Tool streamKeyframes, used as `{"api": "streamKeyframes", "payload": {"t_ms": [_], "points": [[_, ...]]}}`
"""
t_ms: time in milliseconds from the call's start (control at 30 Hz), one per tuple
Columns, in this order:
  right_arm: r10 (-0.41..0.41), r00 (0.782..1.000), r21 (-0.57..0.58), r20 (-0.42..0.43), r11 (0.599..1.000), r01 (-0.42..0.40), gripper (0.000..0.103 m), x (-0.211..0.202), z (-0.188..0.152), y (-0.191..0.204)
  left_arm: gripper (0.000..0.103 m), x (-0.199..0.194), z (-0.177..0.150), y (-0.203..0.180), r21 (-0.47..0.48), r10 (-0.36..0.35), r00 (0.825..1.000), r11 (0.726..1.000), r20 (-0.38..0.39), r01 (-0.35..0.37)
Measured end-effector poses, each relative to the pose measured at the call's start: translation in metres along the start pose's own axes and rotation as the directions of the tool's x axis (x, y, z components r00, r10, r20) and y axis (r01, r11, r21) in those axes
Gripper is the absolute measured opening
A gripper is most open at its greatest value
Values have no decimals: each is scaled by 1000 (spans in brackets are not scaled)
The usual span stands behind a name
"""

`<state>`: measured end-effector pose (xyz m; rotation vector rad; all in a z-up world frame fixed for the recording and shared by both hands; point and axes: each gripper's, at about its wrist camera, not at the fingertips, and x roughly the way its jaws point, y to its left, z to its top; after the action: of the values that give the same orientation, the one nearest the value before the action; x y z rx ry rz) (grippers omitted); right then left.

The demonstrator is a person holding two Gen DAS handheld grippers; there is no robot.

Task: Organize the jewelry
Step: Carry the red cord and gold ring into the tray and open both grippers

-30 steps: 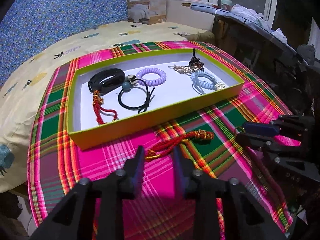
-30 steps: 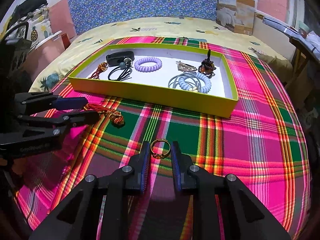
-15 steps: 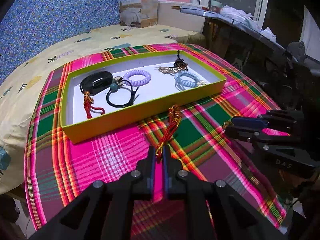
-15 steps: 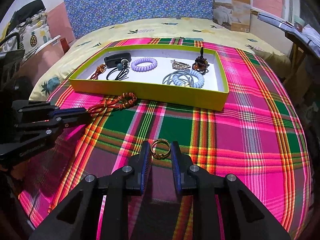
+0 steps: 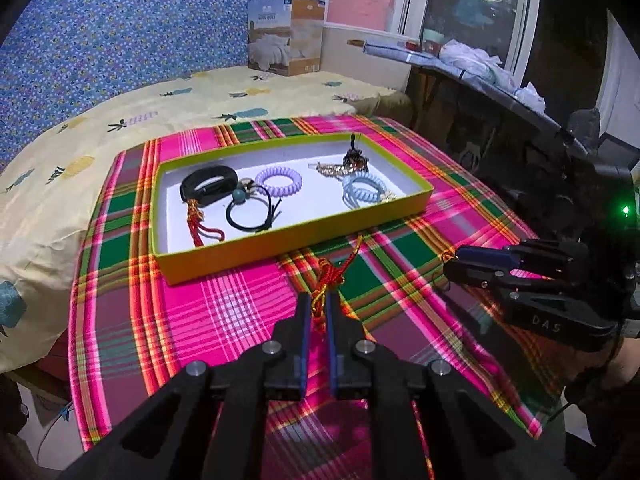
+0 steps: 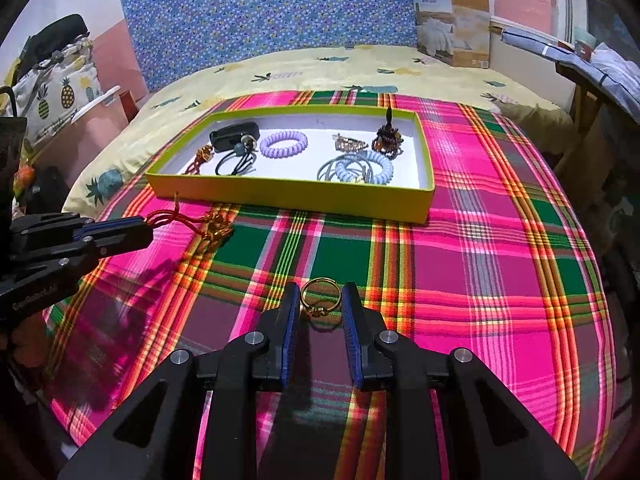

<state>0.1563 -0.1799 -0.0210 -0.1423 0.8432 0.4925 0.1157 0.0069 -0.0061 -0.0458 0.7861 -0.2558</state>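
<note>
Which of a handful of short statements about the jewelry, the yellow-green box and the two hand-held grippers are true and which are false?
1. The left hand-held gripper pinches the red knotted cord. True.
2. The gold ring lies inside the yellow-green box. False: it sits between the right hand-held gripper fingers, outside the box.
3. The purple coil hair tie is in the box. True.
4. The box sits directly on the pineapple sheet. False: it rests on the plaid cloth.
5. The right hand-held gripper is empty. False: it holds the ring.

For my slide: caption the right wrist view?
Right gripper holds a gold ring; left gripper lifts a red knotted tassel.
</note>
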Motion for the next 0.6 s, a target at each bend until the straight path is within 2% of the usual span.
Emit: {"api": "streamKeyframes", "payload": {"t_ms": [333, 600], "points": [[0, 999, 0, 49, 1000, 0, 22, -18, 11, -1, 7, -19, 15, 6, -30, 10, 999, 1000, 53, -9], [7, 997, -10, 76, 1000, -7, 22, -20, 26, 0, 7, -17, 30, 23, -62, 42, 997, 997, 66, -38]]}}
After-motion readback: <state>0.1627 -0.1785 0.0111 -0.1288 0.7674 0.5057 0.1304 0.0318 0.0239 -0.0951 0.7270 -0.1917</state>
